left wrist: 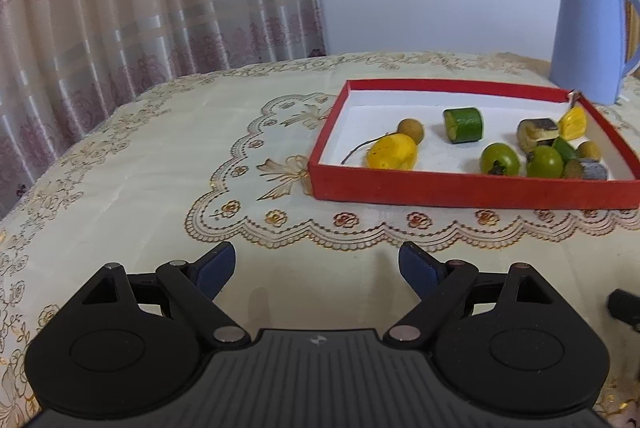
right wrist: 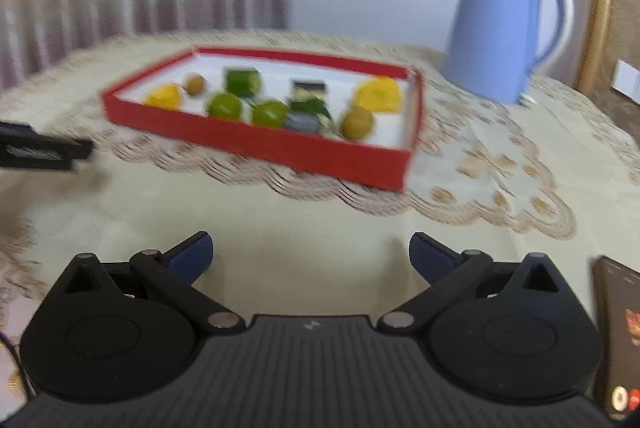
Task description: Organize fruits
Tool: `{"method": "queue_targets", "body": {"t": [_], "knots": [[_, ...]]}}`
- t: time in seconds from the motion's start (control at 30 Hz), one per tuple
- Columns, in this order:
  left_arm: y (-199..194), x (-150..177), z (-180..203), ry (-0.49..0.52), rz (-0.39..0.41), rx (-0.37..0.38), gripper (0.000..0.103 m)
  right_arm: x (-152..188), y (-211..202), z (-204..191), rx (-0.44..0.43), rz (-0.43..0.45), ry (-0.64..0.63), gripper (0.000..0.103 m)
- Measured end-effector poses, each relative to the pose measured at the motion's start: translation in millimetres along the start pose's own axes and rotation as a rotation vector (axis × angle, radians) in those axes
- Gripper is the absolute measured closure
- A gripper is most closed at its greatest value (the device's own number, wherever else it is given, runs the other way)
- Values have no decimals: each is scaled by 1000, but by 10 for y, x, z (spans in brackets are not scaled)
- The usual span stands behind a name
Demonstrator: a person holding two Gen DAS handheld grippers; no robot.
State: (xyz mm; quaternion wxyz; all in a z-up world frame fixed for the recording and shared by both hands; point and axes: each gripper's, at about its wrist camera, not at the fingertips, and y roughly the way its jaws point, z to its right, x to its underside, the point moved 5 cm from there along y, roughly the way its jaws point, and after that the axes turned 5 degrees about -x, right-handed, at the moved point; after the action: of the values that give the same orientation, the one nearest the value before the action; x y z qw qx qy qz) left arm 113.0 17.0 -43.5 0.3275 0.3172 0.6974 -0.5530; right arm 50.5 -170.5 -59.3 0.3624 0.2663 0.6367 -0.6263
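A shallow red tray [left wrist: 460,188] with a white inside sits on the table and holds several fruits: a yellow fruit [left wrist: 392,151], a green cut piece [left wrist: 464,124], two green round fruits [left wrist: 500,159] and dark cut pieces [left wrist: 538,134]. My left gripper [left wrist: 317,270] is open and empty, above the tablecloth in front of the tray's left part. In the blurred right wrist view the tray [right wrist: 280,148] lies ahead and left. My right gripper [right wrist: 311,254] is open and empty, short of the tray.
A blue kettle [left wrist: 588,36] stands behind the tray's right end; it also shows in the right wrist view [right wrist: 500,28]. A phone [right wrist: 618,336] lies at the right gripper's right. The left gripper's tip [right wrist: 44,150] shows at the far left. A curtain [left wrist: 140,0] hangs behind the table.
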Motion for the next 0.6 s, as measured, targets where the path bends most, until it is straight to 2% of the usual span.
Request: {"method": "queue_targets", "body": {"t": [0.1, 0.3, 0.47, 0.6], "knots": [[-21, -20, 9, -6, 1, 24, 14, -10, -22, -27, 4, 17, -26, 0], [-9, -76, 15, -4, -9, 19, 14, -168, -205, 12, -86, 119, 28, 0], [-32, -79, 37, -17, -17, 49, 14, -146, -21, 30, -34, 50, -6, 0], [-39, -60, 96, 9, -15, 43, 14, -87, 29, -36, -39, 22, -46, 0]]}}
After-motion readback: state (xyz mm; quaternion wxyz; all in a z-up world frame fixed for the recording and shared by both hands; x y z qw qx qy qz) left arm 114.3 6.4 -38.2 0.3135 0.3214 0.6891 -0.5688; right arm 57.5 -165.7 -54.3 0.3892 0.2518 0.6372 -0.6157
